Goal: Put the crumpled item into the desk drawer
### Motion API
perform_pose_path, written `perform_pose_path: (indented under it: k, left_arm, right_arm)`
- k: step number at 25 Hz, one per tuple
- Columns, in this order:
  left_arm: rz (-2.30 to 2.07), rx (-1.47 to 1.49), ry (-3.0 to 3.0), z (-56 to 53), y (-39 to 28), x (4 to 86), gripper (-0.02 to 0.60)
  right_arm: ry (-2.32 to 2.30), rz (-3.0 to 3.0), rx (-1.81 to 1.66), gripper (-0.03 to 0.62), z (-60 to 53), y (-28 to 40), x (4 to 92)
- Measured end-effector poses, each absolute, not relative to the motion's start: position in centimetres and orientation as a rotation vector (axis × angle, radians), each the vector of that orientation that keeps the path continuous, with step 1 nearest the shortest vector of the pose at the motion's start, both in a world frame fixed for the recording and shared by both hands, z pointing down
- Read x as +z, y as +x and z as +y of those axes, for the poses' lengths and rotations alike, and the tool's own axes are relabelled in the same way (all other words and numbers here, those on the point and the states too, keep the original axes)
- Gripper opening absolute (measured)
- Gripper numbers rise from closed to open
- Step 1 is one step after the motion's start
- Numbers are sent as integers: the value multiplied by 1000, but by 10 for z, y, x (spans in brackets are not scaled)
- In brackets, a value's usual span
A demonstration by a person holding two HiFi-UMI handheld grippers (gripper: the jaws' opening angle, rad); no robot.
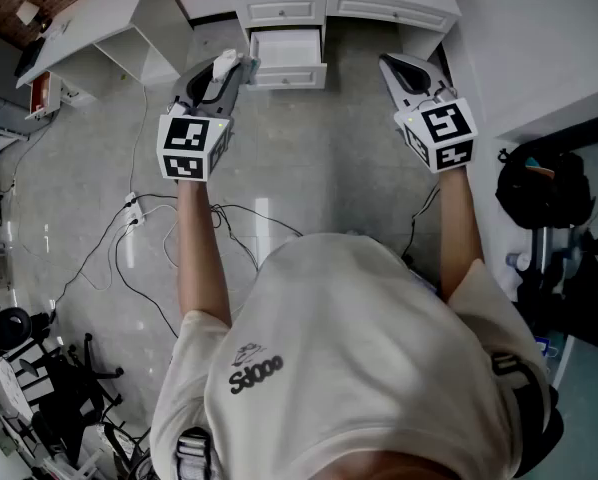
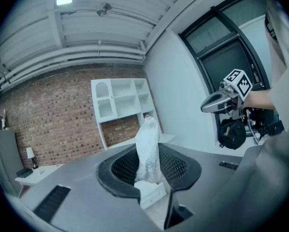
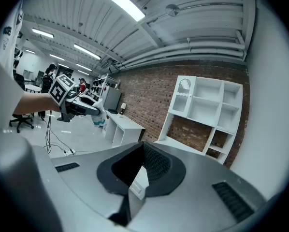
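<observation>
A white crumpled item [image 1: 225, 65] stands up between the fingers of my left gripper [image 1: 234, 64], which is shut on it. In the left gripper view the crumpled item [image 2: 147, 139] fills the gap between the two dark ribbed pads of the left gripper [image 2: 149, 166]. The white desk [image 1: 379, 8] stands ahead, and its top left drawer [image 1: 287, 46] is pulled open, just beyond and right of the left gripper. My right gripper [image 1: 397, 65] hovers right of the drawer, shut and holding nothing. In its own view the right gripper [image 3: 143, 151] has its tips together.
A white shelf unit [image 1: 109, 28] stands to the left of the desk. Cables and a power strip [image 1: 134, 213] lie on the grey floor below my left arm. A white wall and a black bag [image 1: 534, 193] are on the right.
</observation>
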State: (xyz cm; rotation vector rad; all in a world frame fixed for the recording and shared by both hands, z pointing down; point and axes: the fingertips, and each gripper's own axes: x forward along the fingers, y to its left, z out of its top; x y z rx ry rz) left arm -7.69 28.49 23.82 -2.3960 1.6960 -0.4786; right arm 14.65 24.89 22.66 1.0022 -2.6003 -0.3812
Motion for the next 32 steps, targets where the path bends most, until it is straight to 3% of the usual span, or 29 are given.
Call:
perform_pose_path:
  k: [8,19,32]
  left_arm:
    - [1679,-479,-2403,291,-95,243,120]
    - [1698,-465,-2390,301,-170,240,120]
    - [1684,-507,-2423,228,-159,258,120]
  right_arm:
    - [1038,-2602,-370,5,254,126,228]
    - [1069,-2662,-257,5,274,78,234]
    - [999,-2668,-254,5,198,69,255]
